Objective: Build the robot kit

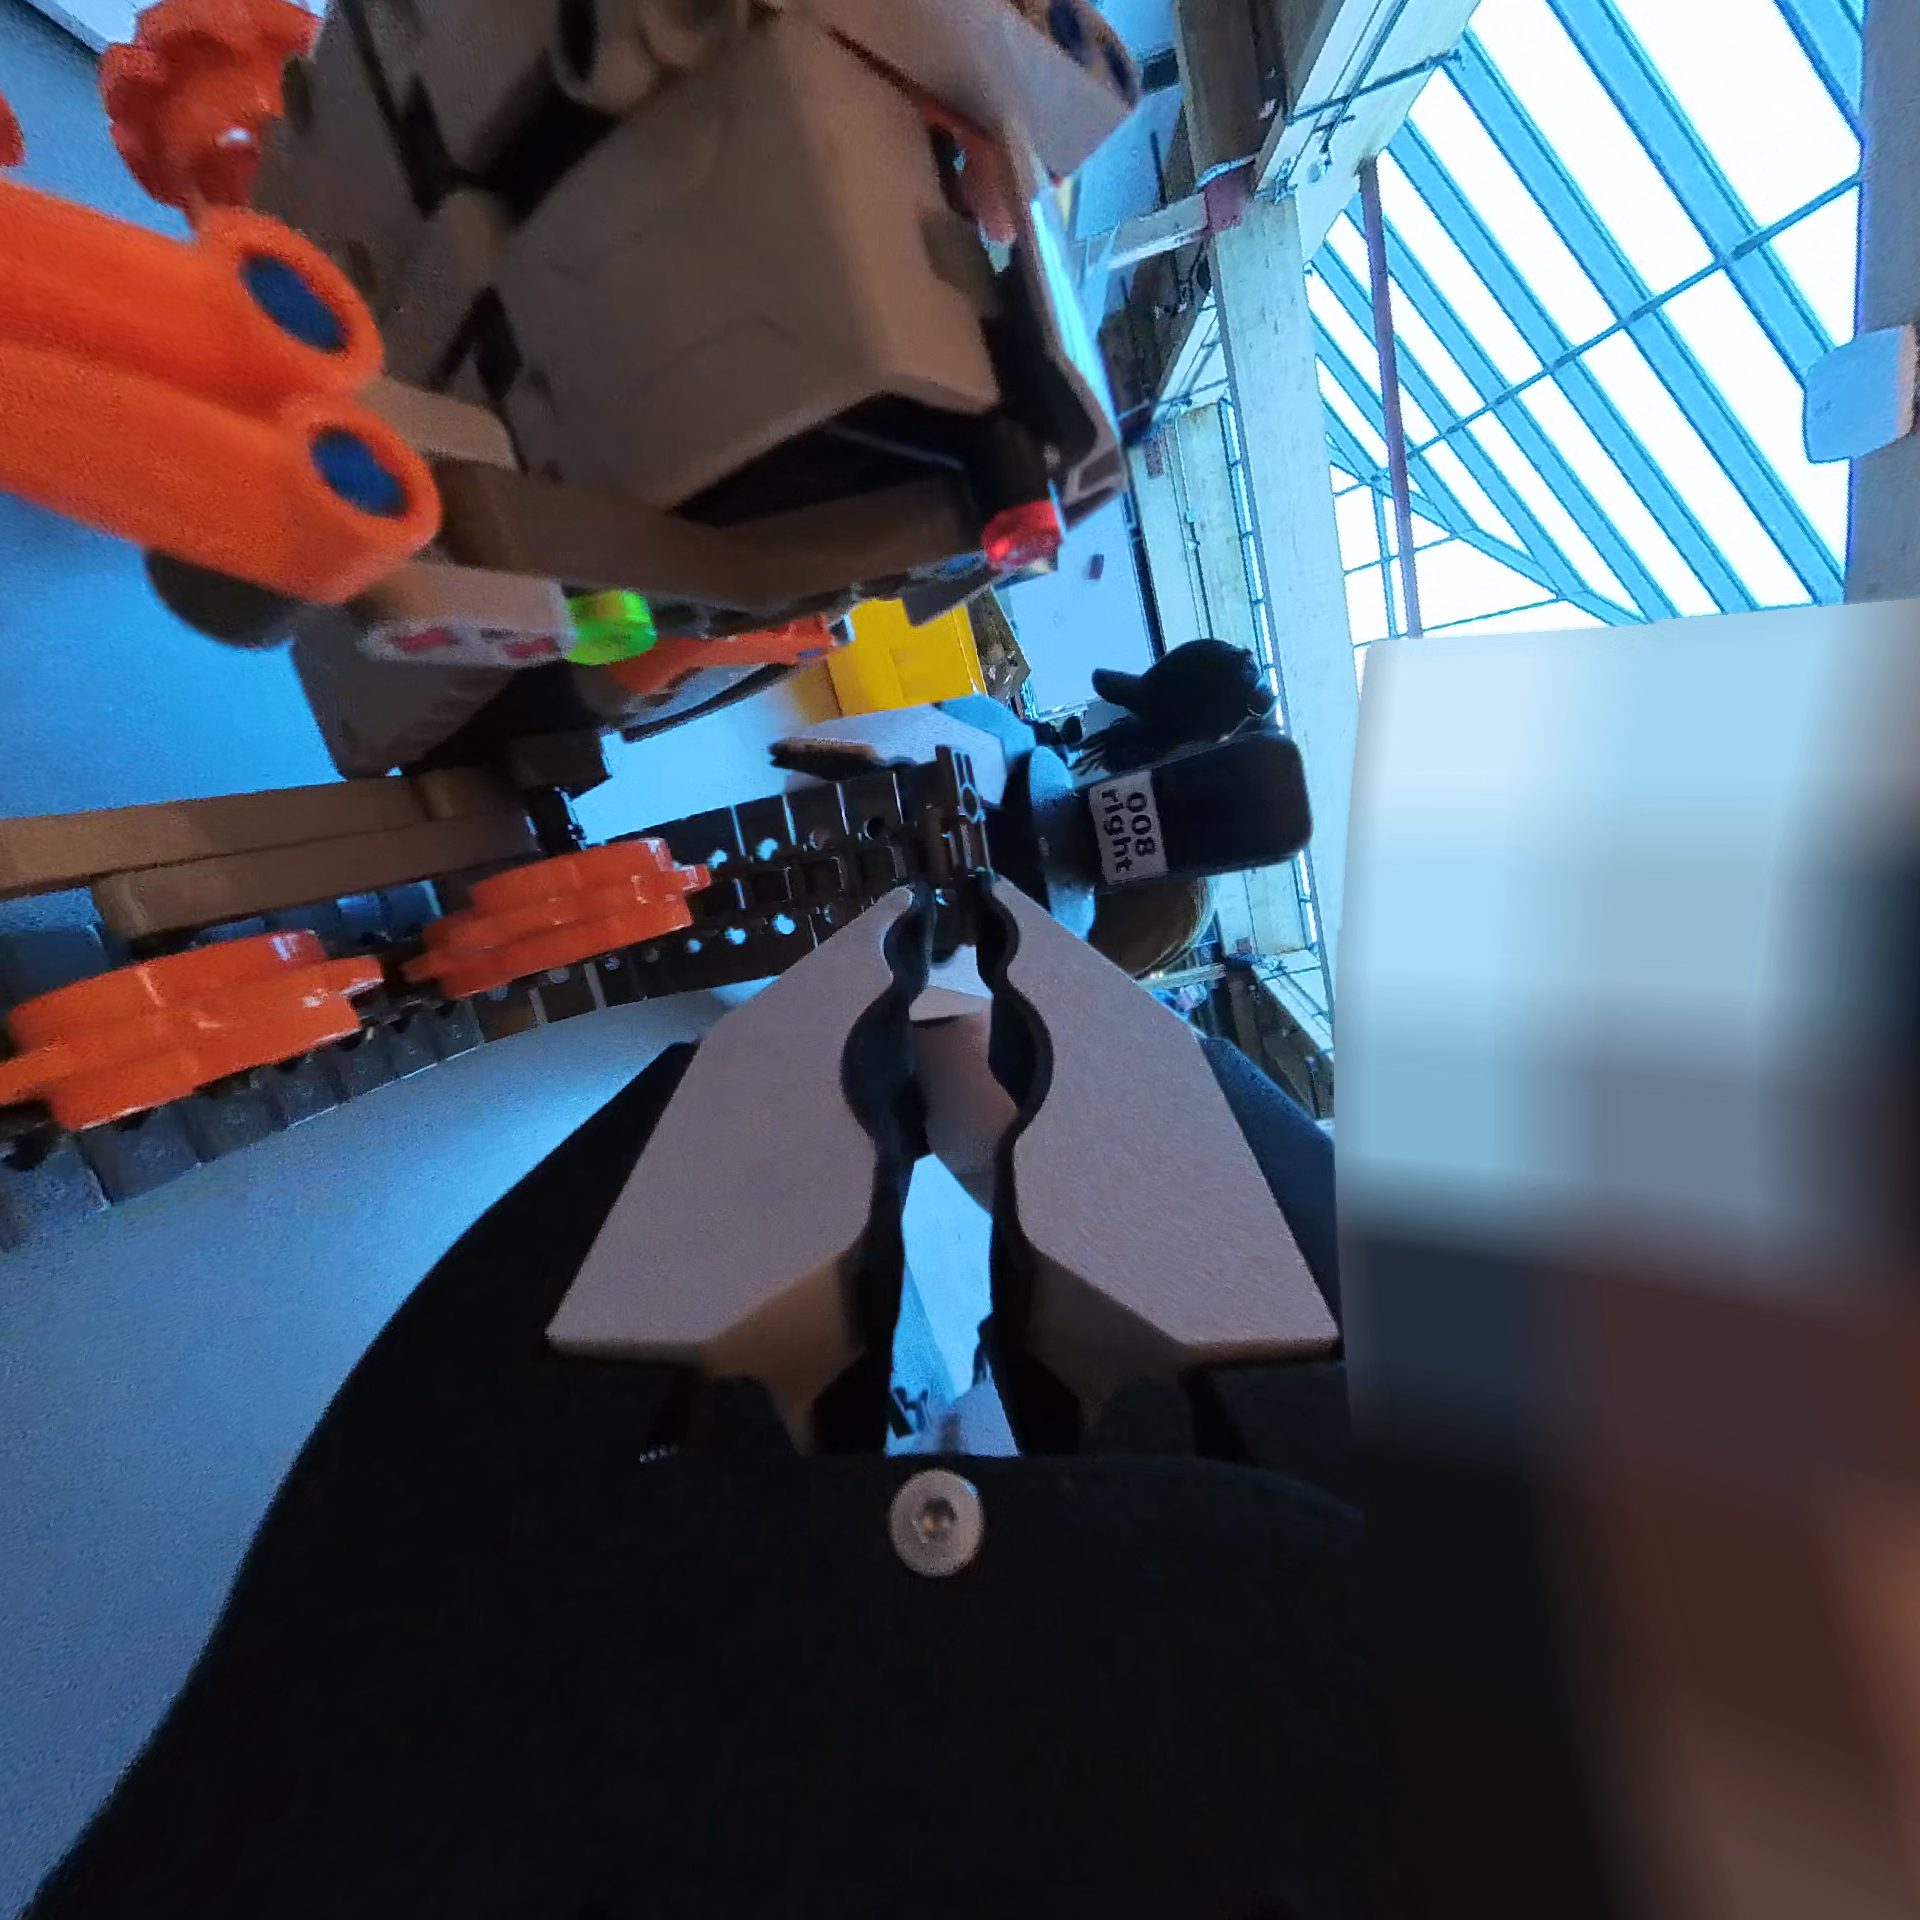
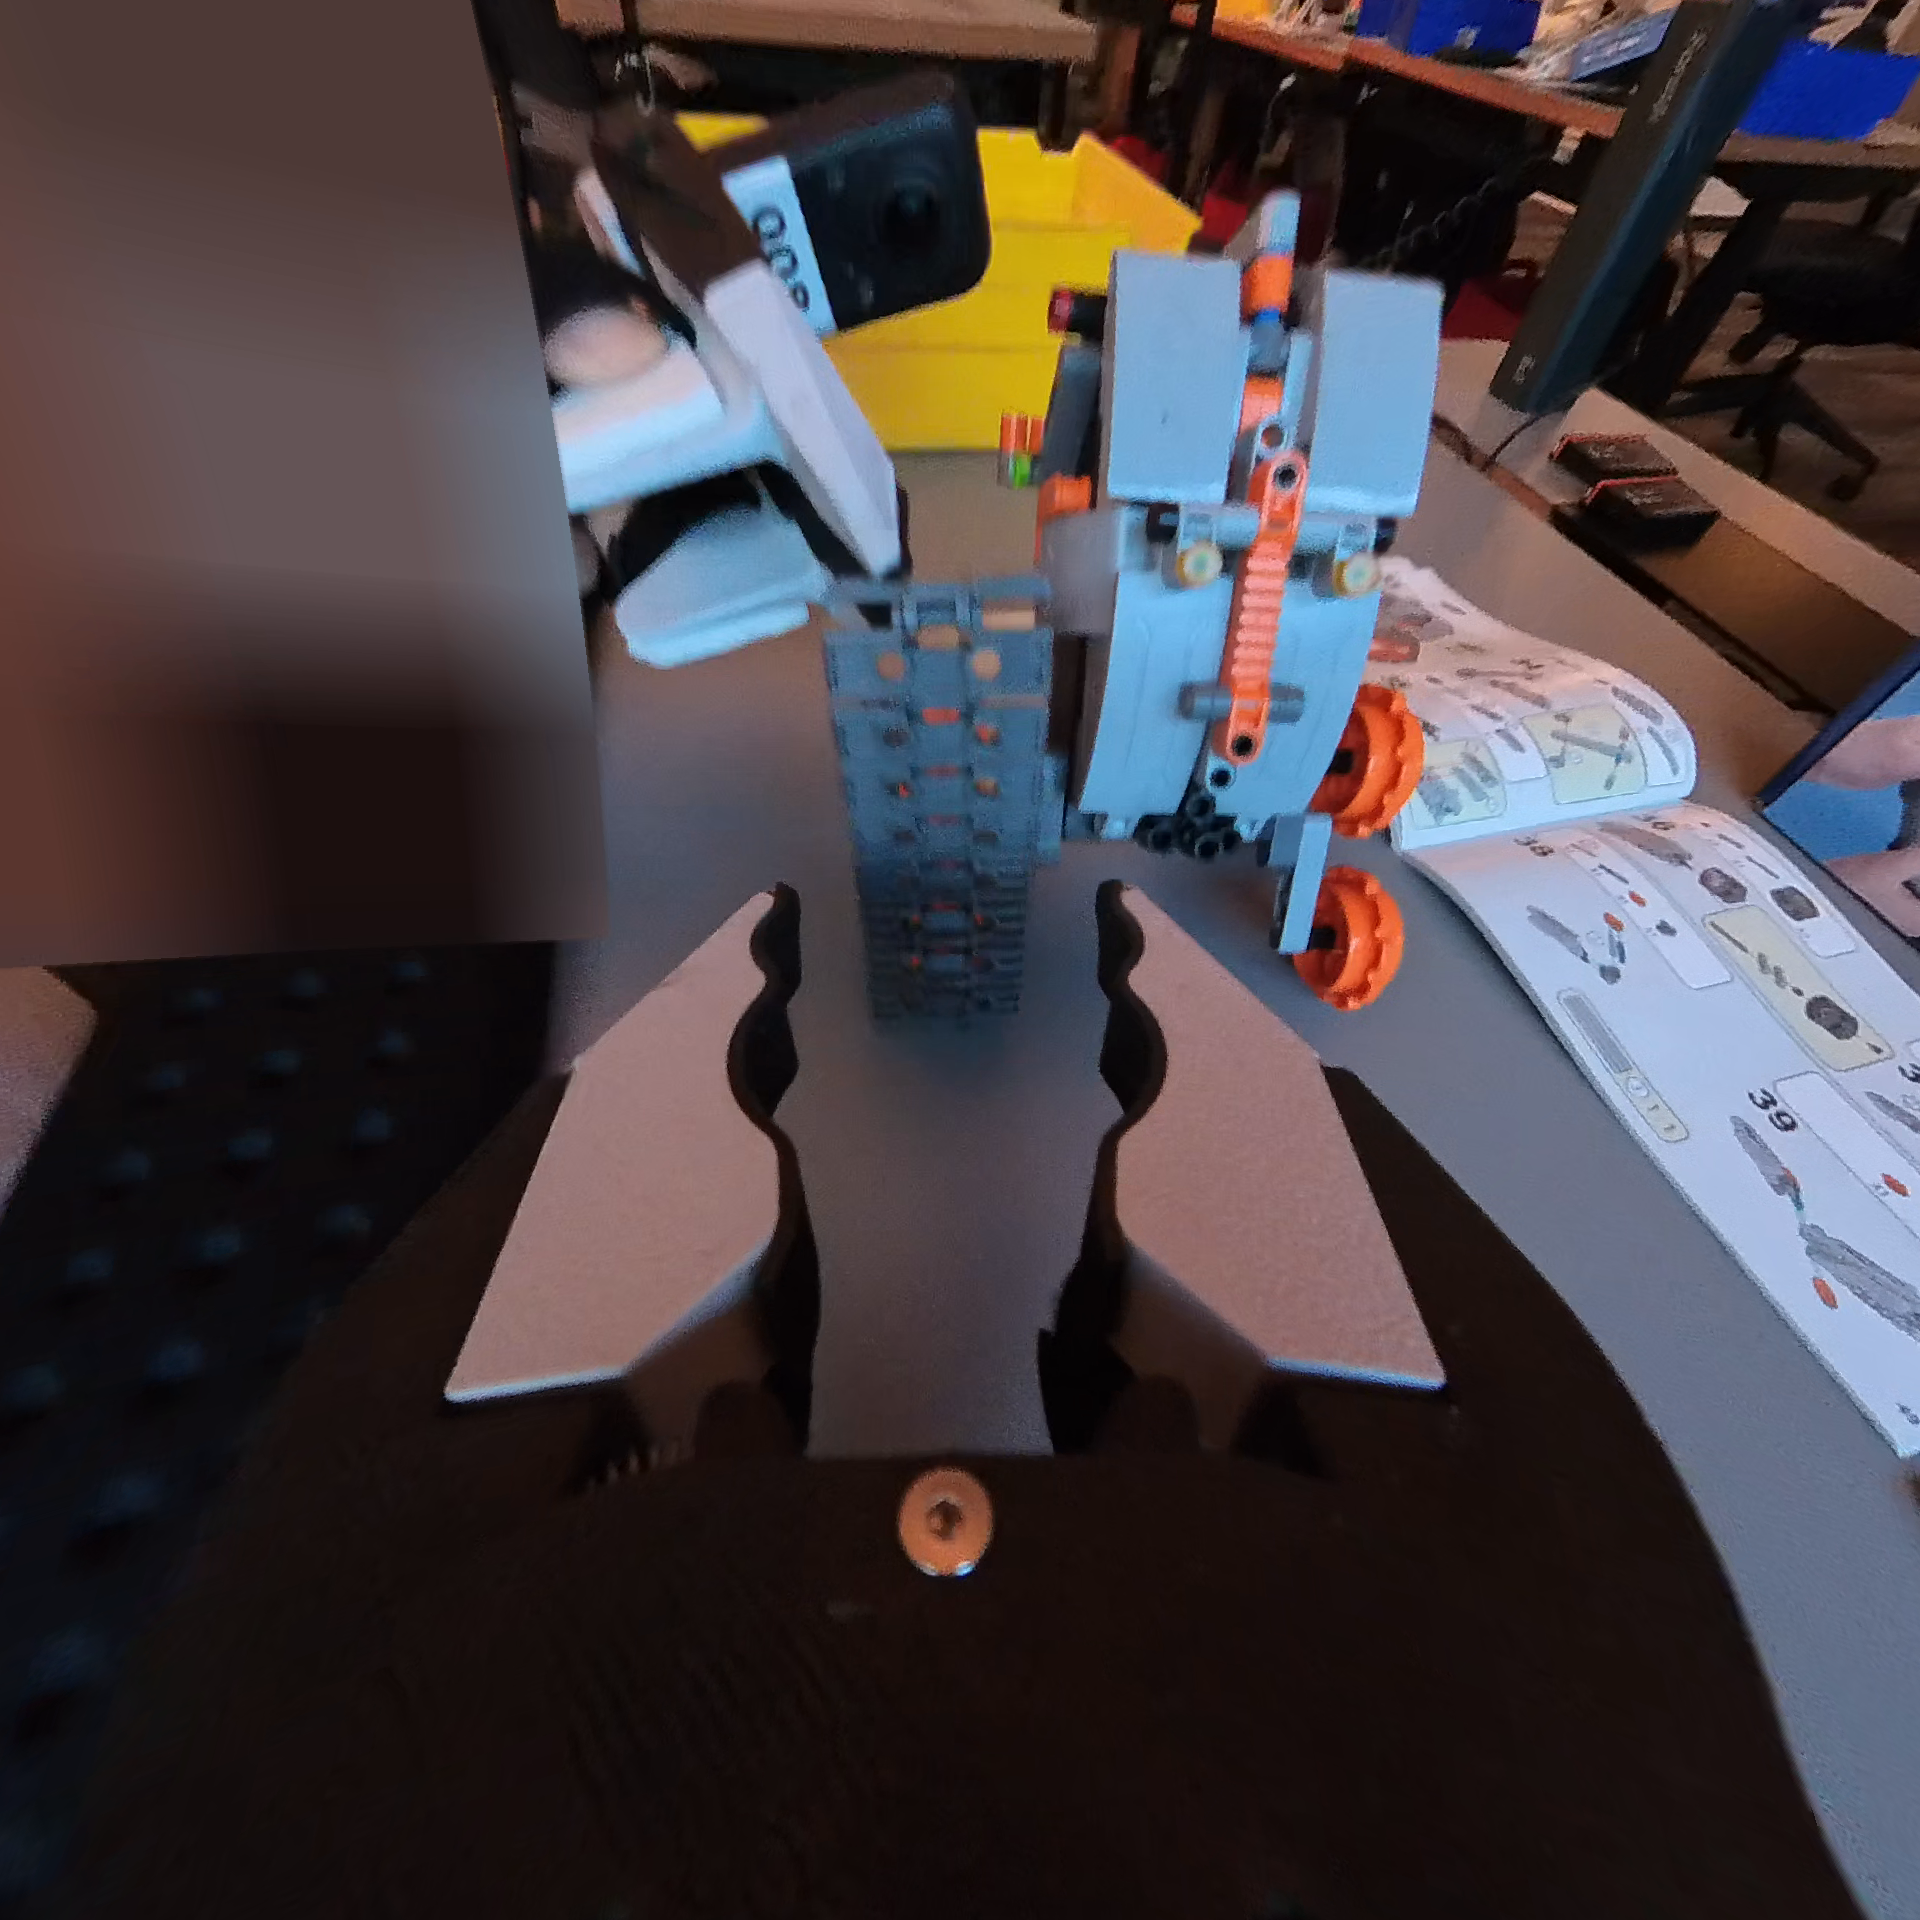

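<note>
A grey and orange brick-built tracked vehicle [image 2: 1226,644] stands on end on the grey table [image 2: 935,1299]. Its dark grey tread [image 2: 940,790] hangs loose as a vertical strip. My left gripper [image 1: 951,904] is shut on the tread's [image 1: 790,862] top end; in the right wrist view it [image 2: 878,569] pinches the strip from the upper left. My right gripper [image 2: 945,914] is open and empty, its fingertips on either side of the tread's lower end, near the table. Orange wheels [image 1: 561,914] sit along the tread beside the vehicle body [image 1: 748,312].
An open instruction booklet [image 2: 1662,987] lies on the table at the right. A yellow bin [image 2: 1039,270] stands behind the vehicle. A black perforated board [image 2: 208,1143] lies at the left. A person's hand [image 2: 1881,769] shows at the right edge. Benches and shelves stand behind.
</note>
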The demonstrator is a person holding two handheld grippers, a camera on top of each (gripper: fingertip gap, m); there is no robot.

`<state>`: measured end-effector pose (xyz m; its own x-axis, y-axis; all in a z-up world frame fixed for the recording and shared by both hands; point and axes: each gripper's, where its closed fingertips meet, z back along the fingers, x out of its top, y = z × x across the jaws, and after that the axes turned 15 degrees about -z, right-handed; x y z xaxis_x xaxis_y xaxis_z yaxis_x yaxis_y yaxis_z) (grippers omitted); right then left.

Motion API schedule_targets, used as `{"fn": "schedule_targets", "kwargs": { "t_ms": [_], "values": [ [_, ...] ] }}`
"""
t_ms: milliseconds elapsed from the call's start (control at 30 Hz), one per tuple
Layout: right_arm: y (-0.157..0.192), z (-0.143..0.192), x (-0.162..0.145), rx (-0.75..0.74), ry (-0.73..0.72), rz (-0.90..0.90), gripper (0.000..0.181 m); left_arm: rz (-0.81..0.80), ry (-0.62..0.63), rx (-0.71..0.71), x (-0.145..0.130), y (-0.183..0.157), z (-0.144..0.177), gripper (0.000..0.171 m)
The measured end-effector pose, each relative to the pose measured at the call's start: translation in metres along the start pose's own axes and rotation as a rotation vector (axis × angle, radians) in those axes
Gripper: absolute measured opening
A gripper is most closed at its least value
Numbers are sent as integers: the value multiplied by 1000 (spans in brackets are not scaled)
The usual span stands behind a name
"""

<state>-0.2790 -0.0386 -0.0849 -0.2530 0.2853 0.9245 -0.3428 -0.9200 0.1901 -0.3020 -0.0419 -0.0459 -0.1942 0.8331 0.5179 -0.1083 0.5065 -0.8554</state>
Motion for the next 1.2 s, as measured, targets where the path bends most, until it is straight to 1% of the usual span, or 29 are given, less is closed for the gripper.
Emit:
{"fn": "schedule_targets", "kwargs": {
  "t_ms": [100, 200, 300, 433, 467, 533, 600, 667, 700, 833, 933, 1000, 1100, 1133, 1200],
  "values": [
    [8, -6, 13, -8, -11, -28, 56, -8, -6, -17, 2, -3, -3, 6],
    [4, -11, 9, -70, 41, -10, 55, -18, 2, -17, 6, -3, -6, 6],
    [0, -11, -2, -120, 75, -2, 53, -18, 3, -24, 11, -1, -7, 6],
    [1, -14, -20, -110, 105, -73, 43, -25, -5, -51, 15, -5, -5, 5],
    [0, -14, -21, -112, 104, -84, 41, -25, -11, -73, 17, -9, -5, 0],
    [-1, -15, -24, -118, 104, -98, 36, -20, -36, -102, 23, -14, -3, 0],
    [-2, -17, -26, -126, 112, -107, 34, -54, -25, -96, 25, -14, -1, 0],
    [2, -20, -27, -99, 116, -112, 17, -84, -11, -87, 23, -12, 3, 0],
    [2, -20, -27, -100, 121, -112, 16, -89, -10, -86, 21, -12, 7, 0],
    [2, -21, -27, -97, 129, -143, 17, -177, -3, -40, 12, -12, 24, 0],
    [1, -22, -26, -113, 139, -106, 18, -227, 48, 12, -2, -6, 39, 1],
    [2, -23, -21, -129, 128, -66, 24, -285, 64, 96, -8, 5, 48, 7],
    [0, -24, -10, -158, 105, -42, 40, -344, 58, 191, -11, 19, 59, 8],
    [0, -25, -6, -156, 98, -38, 41, -350, 55, 203, -12, 22, 62, 8],
    [4, -30, 3, -125, 94, -39, 51, -343, 50, 209, -15, 25, 66, 8]
  ]
}}
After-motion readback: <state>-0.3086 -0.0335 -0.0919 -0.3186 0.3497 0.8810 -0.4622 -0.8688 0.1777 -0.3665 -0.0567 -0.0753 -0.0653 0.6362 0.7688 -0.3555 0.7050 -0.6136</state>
